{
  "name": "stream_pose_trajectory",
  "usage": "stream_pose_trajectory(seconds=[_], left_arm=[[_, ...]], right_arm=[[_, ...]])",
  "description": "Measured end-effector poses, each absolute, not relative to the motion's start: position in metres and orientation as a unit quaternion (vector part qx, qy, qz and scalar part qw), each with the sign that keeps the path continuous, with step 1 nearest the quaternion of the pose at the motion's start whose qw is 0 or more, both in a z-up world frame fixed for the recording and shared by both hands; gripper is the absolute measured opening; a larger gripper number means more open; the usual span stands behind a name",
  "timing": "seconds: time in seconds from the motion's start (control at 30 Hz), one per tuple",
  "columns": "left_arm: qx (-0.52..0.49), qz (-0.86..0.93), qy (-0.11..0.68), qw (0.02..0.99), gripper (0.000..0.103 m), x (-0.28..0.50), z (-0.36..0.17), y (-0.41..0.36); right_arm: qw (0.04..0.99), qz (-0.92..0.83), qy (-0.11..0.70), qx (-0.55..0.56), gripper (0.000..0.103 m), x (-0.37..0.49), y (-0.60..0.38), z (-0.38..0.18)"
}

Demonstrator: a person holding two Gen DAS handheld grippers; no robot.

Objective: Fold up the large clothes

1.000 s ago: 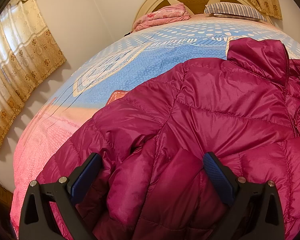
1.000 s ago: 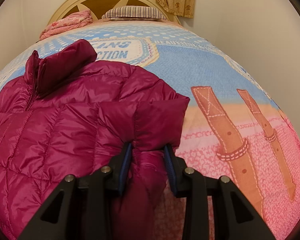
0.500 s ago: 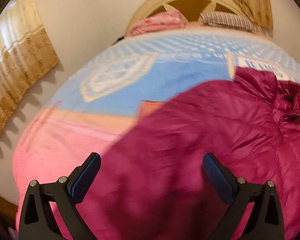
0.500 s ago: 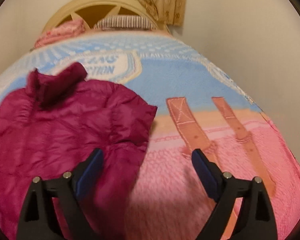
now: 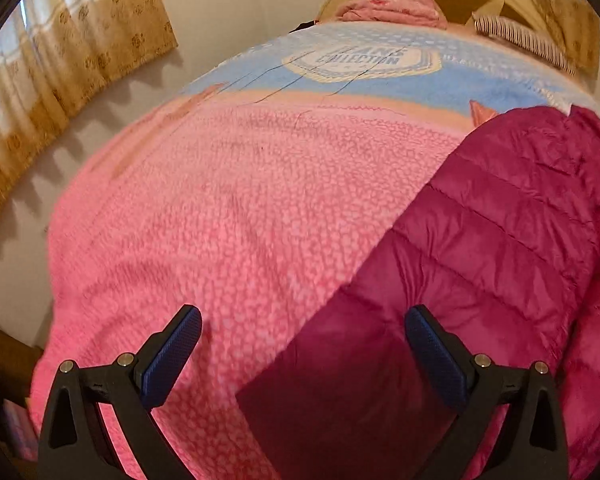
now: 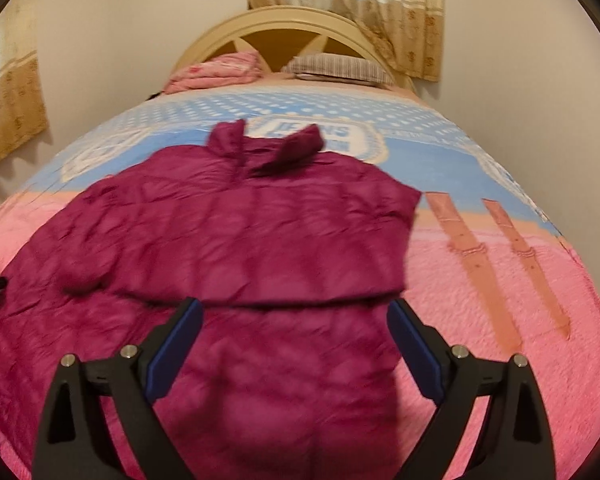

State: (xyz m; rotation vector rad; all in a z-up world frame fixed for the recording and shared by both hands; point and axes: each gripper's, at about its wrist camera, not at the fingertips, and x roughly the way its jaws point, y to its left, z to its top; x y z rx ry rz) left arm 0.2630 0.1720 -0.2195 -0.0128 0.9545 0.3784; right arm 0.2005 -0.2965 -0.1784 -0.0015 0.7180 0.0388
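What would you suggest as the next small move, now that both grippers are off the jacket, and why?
Probably bring the left gripper back to the jacket's hem edge and take hold there. The sleeves look folded across the body, the lower half lies unfolded toward the camera, and both the left and the right gripper, jaws opening, hold nothing. A bottom-to-collar fold seems the likely remaining step.
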Motion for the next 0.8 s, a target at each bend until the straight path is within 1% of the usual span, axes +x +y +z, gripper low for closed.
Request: stream_pose_trajectory(seconds=[0.03, 0.07, 0.1, 0.13, 0.17, 0.2, 0.23, 0.27, 0.3, 0.33, 0.37, 0.47, 0.63, 0.8], left_arm=[[-0.008, 0.173, 0.456, 0.873, 0.102, 0.262, -0.220, 0.169], [-0.010, 0.166, 0.456, 0.874, 0.098, 0.260, -0.220, 0.166], [-0.011, 0.158, 0.456, 0.876, 0.092, 0.259, -0.220, 0.163], [-0.021, 0.141, 0.456, 0.878, 0.070, 0.257, -0.221, 0.161], [-0.034, 0.115, 0.457, 0.881, 0.052, 0.256, -0.221, 0.157], [-0.032, 0.105, 0.456, 0.883, 0.044, 0.256, -0.219, 0.154], [-0.019, 0.101, 0.455, 0.885, 0.030, 0.256, -0.217, 0.149], [-0.008, 0.095, 0.455, 0.885, 0.023, 0.257, -0.215, 0.145], [-0.008, 0.093, 0.456, 0.885, 0.020, 0.257, -0.212, 0.145], [-0.008, 0.094, 0.458, 0.884, 0.015, 0.259, -0.209, 0.147], [-0.005, 0.098, 0.456, 0.884, 0.011, 0.262, -0.205, 0.148], [0.017, 0.126, 0.433, 0.893, 0.010, 0.268, -0.182, 0.156], [0.054, 0.154, 0.393, 0.905, 0.009, 0.282, -0.135, 0.153], [0.088, 0.142, 0.357, 0.919, 0.009, 0.295, -0.087, 0.127]], right_arm=[[0.937, 0.024, 0.350, -0.004, 0.095, 0.195, -0.288, -0.180], [0.937, 0.027, 0.349, -0.008, 0.095, 0.191, -0.284, -0.181], [0.937, 0.027, 0.348, -0.010, 0.095, 0.187, -0.281, -0.183], [0.937, 0.027, 0.347, -0.011, 0.095, 0.182, -0.279, -0.184], [0.938, 0.026, 0.346, -0.010, 0.095, 0.179, -0.280, -0.185], [0.938, 0.023, 0.344, -0.008, 0.095, 0.177, -0.282, -0.186], [0.940, 0.015, 0.341, -0.001, 0.095, 0.175, -0.288, -0.185], [0.941, 0.009, 0.338, 0.007, 0.095, 0.174, -0.294, -0.184], [0.943, 0.001, 0.333, 0.018, 0.095, 0.173, -0.301, -0.182], [0.944, -0.007, 0.328, 0.027, 0.095, 0.169, -0.306, -0.179], [0.945, -0.013, 0.324, 0.034, 0.095, 0.168, -0.311, -0.177], [0.947, -0.029, 0.315, 0.049, 0.095, 0.167, -0.330, -0.170], [0.947, -0.043, 0.313, 0.052, 0.096, 0.169, -0.348, -0.169], [0.944, -0.068, 0.322, 0.035, 0.096, 0.168, -0.363, -0.174]])
